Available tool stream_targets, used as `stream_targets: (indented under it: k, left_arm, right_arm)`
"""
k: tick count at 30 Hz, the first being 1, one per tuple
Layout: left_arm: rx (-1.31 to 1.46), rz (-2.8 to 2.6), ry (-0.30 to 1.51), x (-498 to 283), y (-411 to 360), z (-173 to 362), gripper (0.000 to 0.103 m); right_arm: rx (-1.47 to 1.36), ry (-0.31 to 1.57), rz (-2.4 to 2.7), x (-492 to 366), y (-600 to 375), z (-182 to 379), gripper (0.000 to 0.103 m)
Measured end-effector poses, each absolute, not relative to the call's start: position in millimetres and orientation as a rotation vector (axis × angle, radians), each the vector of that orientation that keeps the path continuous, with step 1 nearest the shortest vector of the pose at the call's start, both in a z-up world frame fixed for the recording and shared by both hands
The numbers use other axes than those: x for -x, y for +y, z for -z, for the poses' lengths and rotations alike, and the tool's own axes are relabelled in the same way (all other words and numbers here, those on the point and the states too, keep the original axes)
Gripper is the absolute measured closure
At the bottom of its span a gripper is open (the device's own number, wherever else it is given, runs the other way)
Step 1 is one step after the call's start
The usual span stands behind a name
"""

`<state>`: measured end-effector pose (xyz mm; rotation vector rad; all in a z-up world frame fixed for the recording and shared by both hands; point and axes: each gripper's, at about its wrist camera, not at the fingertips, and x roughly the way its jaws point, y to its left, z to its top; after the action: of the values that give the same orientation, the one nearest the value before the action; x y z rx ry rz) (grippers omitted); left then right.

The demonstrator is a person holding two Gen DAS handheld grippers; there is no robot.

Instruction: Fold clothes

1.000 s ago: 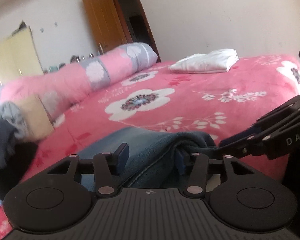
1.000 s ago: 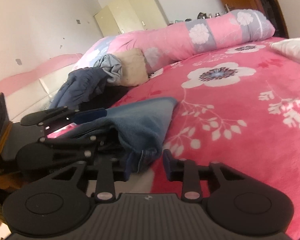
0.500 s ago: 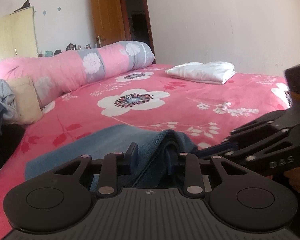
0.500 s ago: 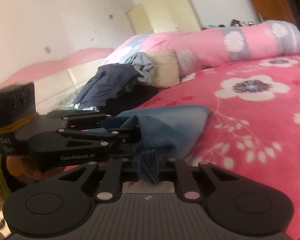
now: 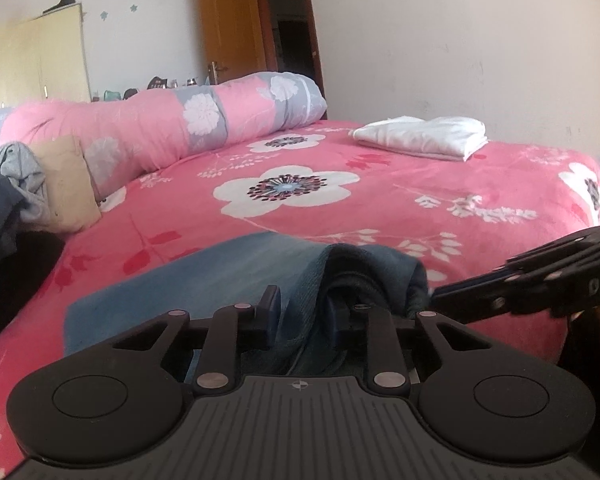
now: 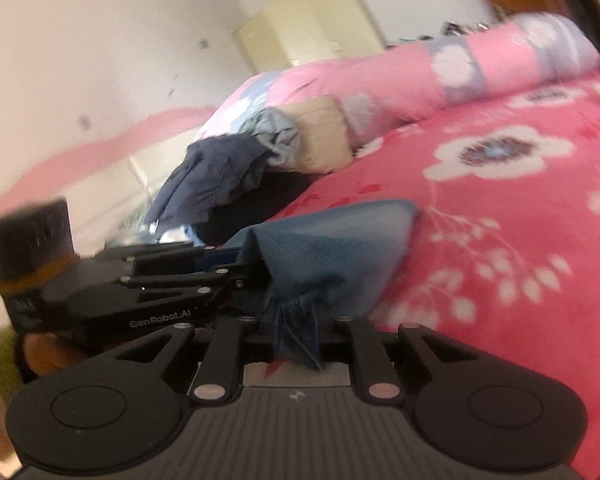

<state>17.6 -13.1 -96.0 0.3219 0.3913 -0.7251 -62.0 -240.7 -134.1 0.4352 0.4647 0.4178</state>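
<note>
Both the left tongs (image 5: 306,314) and right tongs (image 6: 296,334) are pinched nearly closed on the near edge of the jeans (image 5: 204,276) on the bed (image 5: 380,216). Uneven lifting could let bunched denim slip free and skew the fold.

- Bedspread (image 5: 420,184): bright pink, printed with big white flowers with dark centres, white sprigs and small red leaves.
- Garment (image 5: 228,276), lower centre: blue denim.
- Rolled quilt (image 5: 204,120), upper left: pink and grey bands with white flowers.
- Folded cloth (image 5: 424,136), upper right: plain white.
- Cushion (image 5: 70,184), left: tan.
- Door (image 5: 230,28), top centre: orange-brown wood.
- Wardrobe (image 5: 40,60), upper left: pale yellow.
- Grippers: black.
</note>
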Motion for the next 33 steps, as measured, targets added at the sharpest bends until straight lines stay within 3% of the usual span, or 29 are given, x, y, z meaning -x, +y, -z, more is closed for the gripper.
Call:
stream_targets:
  k: [12, 16, 19, 24, 30, 33]
  left_arm:
    - [-0.355, 0.722, 0.384, -6.9, -1.7, 88.9, 0.077]
    - [-0.453, 0.756, 0.393, 5.2, -0.6, 95.4, 0.062]
    - [-0.579, 0.751, 0.363, 15.9, -8.6, 105.5, 0.056]
    - [-0.715, 0.660, 0.317, 16.4, -28.4, 120.4, 0.056]
    - [-0.668, 0.614, 0.322, 6.4, -29.0, 113.2, 0.056]
    - [-0.648, 0.599, 0.309, 6.0, -26.4, 107.4, 0.061]
  right_arm:
    - [-0.253, 0.485, -0.463, 29.0, -206.3, 135.8, 0.089]
    - [-0.227, 0.471, -0.445, 35.6, -204.3, 136.5, 0.090]
    - [-0.228, 0.466, -0.429, 39.6, -205.3, 136.3, 0.089]
    - [-0.253, 0.459, -0.415, 43.3, -210.8, 135.9, 0.089]
    - [-0.291, 0.454, -0.420, 44.4, -217.0, 136.6, 0.088]
    - [-0.303, 0.453, -0.426, 44.1, -218.7, 137.4, 0.088]
